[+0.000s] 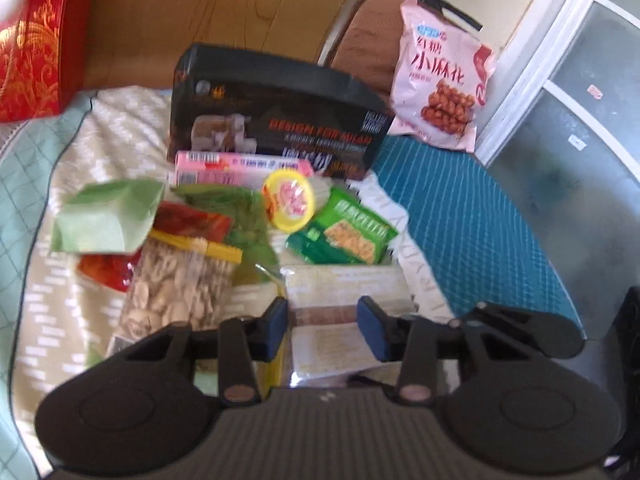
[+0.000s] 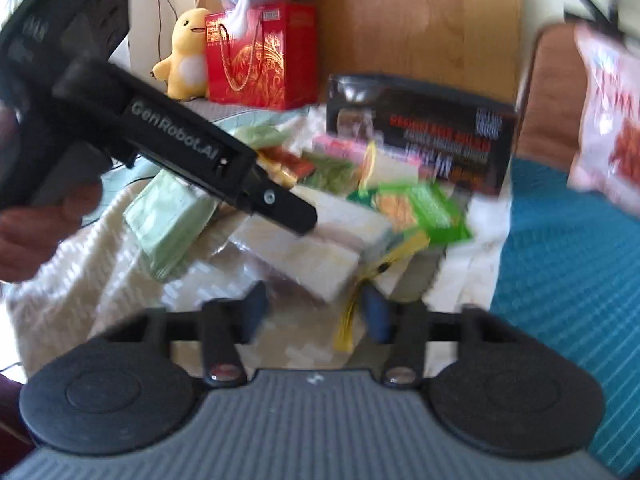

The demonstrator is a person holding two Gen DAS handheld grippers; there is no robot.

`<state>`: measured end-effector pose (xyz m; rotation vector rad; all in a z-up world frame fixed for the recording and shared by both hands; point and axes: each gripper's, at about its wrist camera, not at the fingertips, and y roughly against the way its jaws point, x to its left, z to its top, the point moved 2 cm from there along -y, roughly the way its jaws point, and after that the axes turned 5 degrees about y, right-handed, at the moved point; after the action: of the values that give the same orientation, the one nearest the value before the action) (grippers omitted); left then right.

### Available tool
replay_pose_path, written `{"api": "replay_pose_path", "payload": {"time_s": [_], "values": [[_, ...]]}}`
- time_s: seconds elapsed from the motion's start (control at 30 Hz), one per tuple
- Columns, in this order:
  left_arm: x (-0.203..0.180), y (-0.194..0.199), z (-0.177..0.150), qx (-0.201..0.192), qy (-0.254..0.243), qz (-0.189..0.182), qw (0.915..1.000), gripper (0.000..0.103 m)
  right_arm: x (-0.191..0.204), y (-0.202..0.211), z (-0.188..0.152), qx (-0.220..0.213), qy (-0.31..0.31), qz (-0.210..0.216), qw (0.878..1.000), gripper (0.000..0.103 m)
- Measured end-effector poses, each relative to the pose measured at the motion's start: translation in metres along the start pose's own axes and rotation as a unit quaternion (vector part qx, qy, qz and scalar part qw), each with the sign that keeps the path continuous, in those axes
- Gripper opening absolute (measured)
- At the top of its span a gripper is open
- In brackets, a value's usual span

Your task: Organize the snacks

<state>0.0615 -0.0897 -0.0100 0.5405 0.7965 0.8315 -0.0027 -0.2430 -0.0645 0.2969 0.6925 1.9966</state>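
A pile of snacks lies on a cream cloth [image 1: 68, 200]: a pale green pouch [image 1: 104, 216], a bag of pistachios [image 1: 180, 288], a green cracker pack [image 1: 344, 232], a yellow-rimmed cup [image 1: 289, 200], a pink box [image 1: 244, 166] and a black box [image 1: 276, 120] behind. My left gripper [image 1: 323, 328] is open, its blue pads on either side of a clear pale packet [image 1: 344, 292]. In the right wrist view the left gripper [image 2: 280, 208] reaches over that packet [image 2: 320, 256]. My right gripper [image 2: 316, 312] is open and empty just before the pile.
A pink snack bag [image 1: 440, 80] leans on a brown cushion [image 1: 364, 48] at the back right. A red gift bag [image 2: 260, 56] and a yellow plush duck [image 2: 186, 52] stand at the back left. A blue mat [image 1: 460, 208] lies to the right.
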Motion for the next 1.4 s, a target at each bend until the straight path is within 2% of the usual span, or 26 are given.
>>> {"api": "replay_pose_path", "payload": {"time_s": [0.13, 0.27, 0.4, 0.57, 0.67, 0.73, 0.77, 0.87, 0.93, 1.0, 1.07, 1.13, 1.17, 1.2, 1.3, 1.4], "values": [[-0.013, 0.025, 0.022, -0.049, -0.025, -0.002, 0.9985, 0.038, -0.005, 0.013, 0.021, -0.046, 0.001, -0.011, 0.999, 0.045], [-0.019, 0.035, 0.070, -0.091, -0.033, -0.006, 0.9953, 0.038, -0.031, 0.016, 0.058, -0.099, -0.006, -0.023, 0.995, 0.045], [-0.013, 0.019, 0.124, -0.120, -0.021, 0.002, 0.9925, 0.038, -0.057, 0.004, 0.092, -0.131, -0.005, -0.040, 0.991, 0.044], [-0.001, -0.018, 0.167, -0.132, -0.014, 0.026, 0.9909, 0.037, -0.093, -0.038, 0.127, -0.126, -0.022, -0.058, 0.990, 0.045], [0.011, -0.036, 0.173, -0.113, 0.000, 0.040, 0.9928, 0.037, -0.102, -0.060, 0.132, -0.110, -0.030, -0.090, 0.989, 0.046], [0.024, -0.025, 0.167, -0.117, 0.017, 0.019, 0.9928, 0.037, -0.108, -0.058, 0.126, -0.109, -0.044, -0.109, 0.987, 0.046], [0.031, -0.016, 0.162, -0.128, 0.021, 0.012, 0.9915, 0.037, -0.107, -0.052, 0.123, -0.118, -0.055, -0.102, 0.986, 0.046], [0.053, 0.011, 0.146, -0.150, 0.029, 0.024, 0.9879, 0.038, -0.107, -0.025, 0.103, -0.141, -0.082, -0.074, 0.984, 0.046], [0.069, 0.021, 0.135, -0.145, 0.039, 0.033, 0.9882, 0.038, -0.104, -0.022, 0.093, -0.130, -0.091, -0.038, 0.987, 0.046], [0.084, 0.018, 0.126, -0.124, 0.051, 0.045, 0.9899, 0.038, -0.098, -0.029, 0.085, -0.099, -0.095, -0.004, 0.990, 0.046], [0.096, 0.005, 0.121, -0.095, 0.074, 0.053, 0.9913, 0.039, -0.089, -0.042, 0.078, -0.068, -0.090, -0.005, 0.994, 0.048], [0.103, -0.010, 0.120, -0.065, 0.096, 0.035, 0.9926, 0.039, -0.090, -0.060, 0.078, -0.042, -0.096, -0.016, 0.994, 0.051], [0.104, -0.019, 0.121, -0.051, 0.103, 0.029, 0.9929, 0.039, -0.095, -0.068, 0.079, -0.031, -0.111, -0.014, 0.993, 0.057], [0.103, -0.028, 0.121, -0.037, 0.106, 0.030, 0.9933, 0.038, -0.100, -0.074, 0.081, -0.029, -0.131, -0.013, 0.991, 0.060], [0.096, -0.052, 0.119, -0.010, 0.091, 0.052, 0.9945, 0.038, -0.108, -0.089, 0.082, -0.011, -0.169, -0.011, 0.986, 0.060], [0.094, -0.065, 0.112, 0.003, 0.093, 0.048, 0.9945, 0.041, -0.108, -0.097, 0.077, -0.004, -0.206, 0.018, 0.978, 0.059]]}}
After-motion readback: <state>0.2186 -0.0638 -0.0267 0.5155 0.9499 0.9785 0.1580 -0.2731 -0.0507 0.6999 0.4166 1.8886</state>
